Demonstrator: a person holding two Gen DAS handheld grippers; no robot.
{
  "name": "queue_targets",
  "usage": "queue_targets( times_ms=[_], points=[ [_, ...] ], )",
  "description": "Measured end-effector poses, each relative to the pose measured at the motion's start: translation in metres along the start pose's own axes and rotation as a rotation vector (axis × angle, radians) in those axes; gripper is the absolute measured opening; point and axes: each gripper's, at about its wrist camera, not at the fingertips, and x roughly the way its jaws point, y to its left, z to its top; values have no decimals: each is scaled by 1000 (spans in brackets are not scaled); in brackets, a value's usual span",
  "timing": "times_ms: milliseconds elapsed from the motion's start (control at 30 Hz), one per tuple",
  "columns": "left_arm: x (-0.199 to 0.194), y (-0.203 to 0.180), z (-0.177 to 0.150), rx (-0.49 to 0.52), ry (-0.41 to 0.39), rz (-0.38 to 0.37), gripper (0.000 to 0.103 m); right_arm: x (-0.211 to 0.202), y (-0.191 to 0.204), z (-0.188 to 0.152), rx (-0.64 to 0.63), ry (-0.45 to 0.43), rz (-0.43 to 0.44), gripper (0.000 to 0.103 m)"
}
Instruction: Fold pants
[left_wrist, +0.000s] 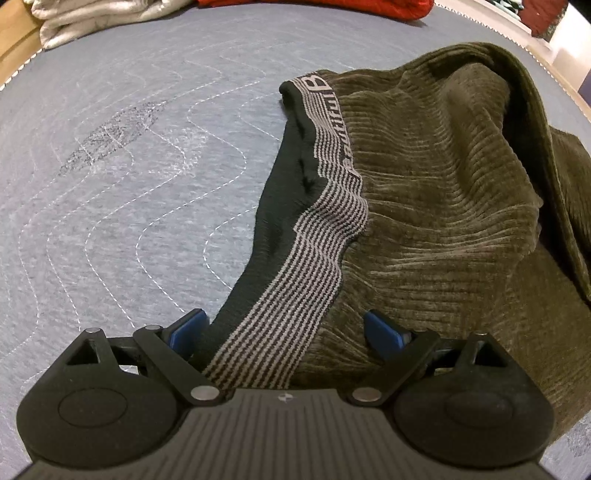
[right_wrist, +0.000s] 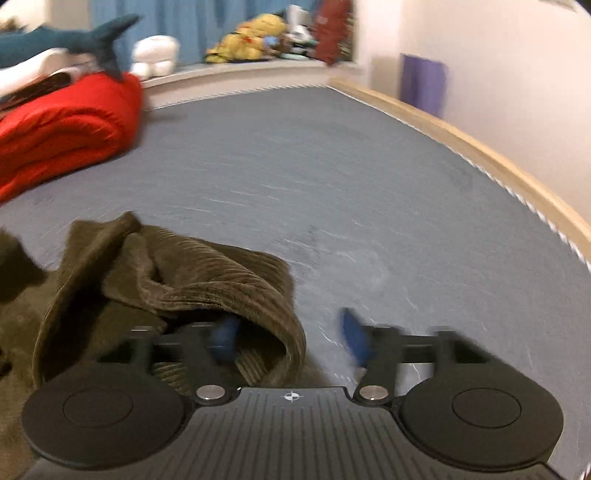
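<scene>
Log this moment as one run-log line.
step: fold pants | left gripper: open over waistband | right gripper: open, pants not gripped | surface: blue quilted mat

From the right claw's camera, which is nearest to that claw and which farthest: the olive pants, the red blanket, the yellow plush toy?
1. Olive corduroy pants: draped at the right claw, over its left finger.
2. Red blanket: rolled at the left, farther up the grey quilted bed cover.
3. Yellow plush toy: on the ledge beyond the bed, top centre.
</scene>
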Motion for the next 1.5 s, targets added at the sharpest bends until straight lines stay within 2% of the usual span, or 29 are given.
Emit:
queue_targets(
  times_ms=[133, 233, 267, 300, 333, 367, 433, 500, 567, 633, 700, 767, 833, 900, 933, 1000, 1033, 1067, 1167, 1233, 1367, 1500],
  points=[
    [-1, -6, 0, 23, -20, 1, 90, 8, 25, -2, -176, -45, 6, 71],
    [-3, -8, 0, 34, -41, 10, 72, 15, 36, -2, -260, -70, -24, 69],
    [-5, -7, 0, 31, -48, 11, 63, 17, 37, -2, -274, -81, -43, 67],
    [-7, -4, -1, 25, -55, 3, 56, 20, 40, -2, -275, -90, -59, 62],
    [-10, -3, -1, 21, -61, -9, 52, 21, 39, 1, -262, -100, -67, 48],
    [-14, -2, -2, 21, -70, -19, 45, 20, 36, 4, -243, -104, -61, 27],
    [-24, 1, -2, 18, -90, -42, 37, 9, 23, 7, -178, -121, -57, 14],
    [-40, 4, -2, 7, -120, -70, 34, 2, 12, 12, -102, -147, -67, 12],
    [-61, 9, -4, -11, -156, -91, 33, -5, 1, 15, -16, -175, -124, 11],
    [-86, 15, -9, -37, -196, -110, 32, -12, -15, 15, 98, -182, -212, 11],
    [-108, 24, -18, -68, -212, -130, 32, -17, -40, 9, 272, -133, -279, 11],
    [-125, 29, -30, -80, -202, -151, 32, -17, -63, -7, 446, -34, -305, 11],
    [-132, 26, -45, -50, -168, -155, 32, -12, -75, -25, 536, 75, -323, 12],
    [-128, 18, -53, 17, -130, -140, 33, -6, -84, -40, 608, 165, -303, 14],
    [-123, 16, -56, 46, -112, -131, 33, -5, -89, -45, 639, 185, -293, 20],
    [-116, 15, -56, 62, -100, -65, 33, -6, -94, -46, 651, 169, -304, 37],
    [-116, 17, -55, 52, -112, -30, 33, -8, -94, -43, 646, 146, -314, 49],
    [-117, 23, -51, 24, -125, -7, 38, -11, -95, -41, 643, 124, -321, 53],
    [-125, 41, -38, -106, -180, -20, 44, -18, -91, -34, 636, 68, -315, 53],
    [-126, 41, -32, -148, -192, -35, 48, -21, -85, -30, 617, 38, -323, 53],
    [-123, 19, -23, -117, -187, -53, 57, -31, -87, -27, 633, -12, -343, 57],
    [-121, -5, -16, -75, -195, -70, 62, -36, -102, -27, 723, -11, -340, 61]
  ],
)
